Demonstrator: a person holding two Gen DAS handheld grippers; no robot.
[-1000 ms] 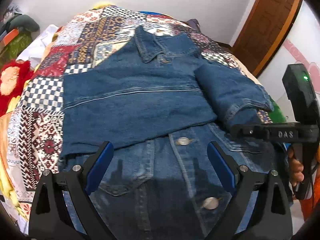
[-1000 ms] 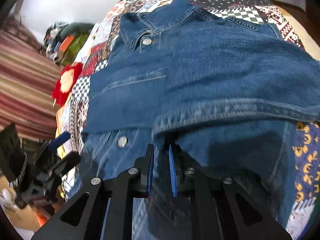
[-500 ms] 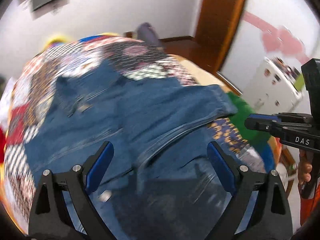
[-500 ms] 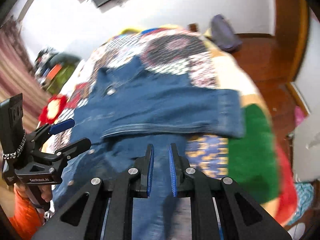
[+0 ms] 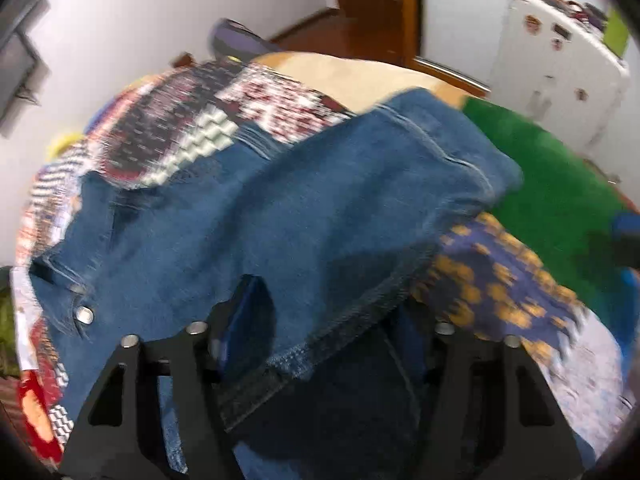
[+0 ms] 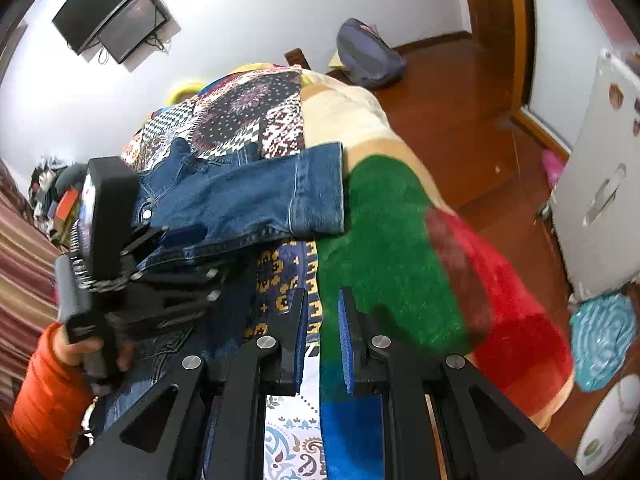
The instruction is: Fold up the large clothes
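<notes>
A blue denim jacket (image 5: 304,216) lies on a patchwork quilt (image 5: 192,120) on a bed; it also shows in the right wrist view (image 6: 248,200). My left gripper (image 5: 320,320) is at the jacket's side, its jaws around a denim fold; the right blue pad is hidden under cloth. In the right wrist view the left gripper (image 6: 176,248) sits against the jacket's lower edge. My right gripper (image 6: 322,320) hovers over the green and patterned quilt patches, jaws nearly together with nothing between them.
A green patch (image 6: 384,248) and a red patch (image 6: 504,304) of bedding hang at the bed's right side. A white cabinet (image 6: 600,184), a wooden door (image 6: 496,32), a grey bag (image 6: 368,60) on the wood floor and a wall TV (image 6: 116,12).
The left gripper has closed from wide open onto the jacket's fold and moved in close. The right gripper has swung right, away from the jacket, over the green patch.
</notes>
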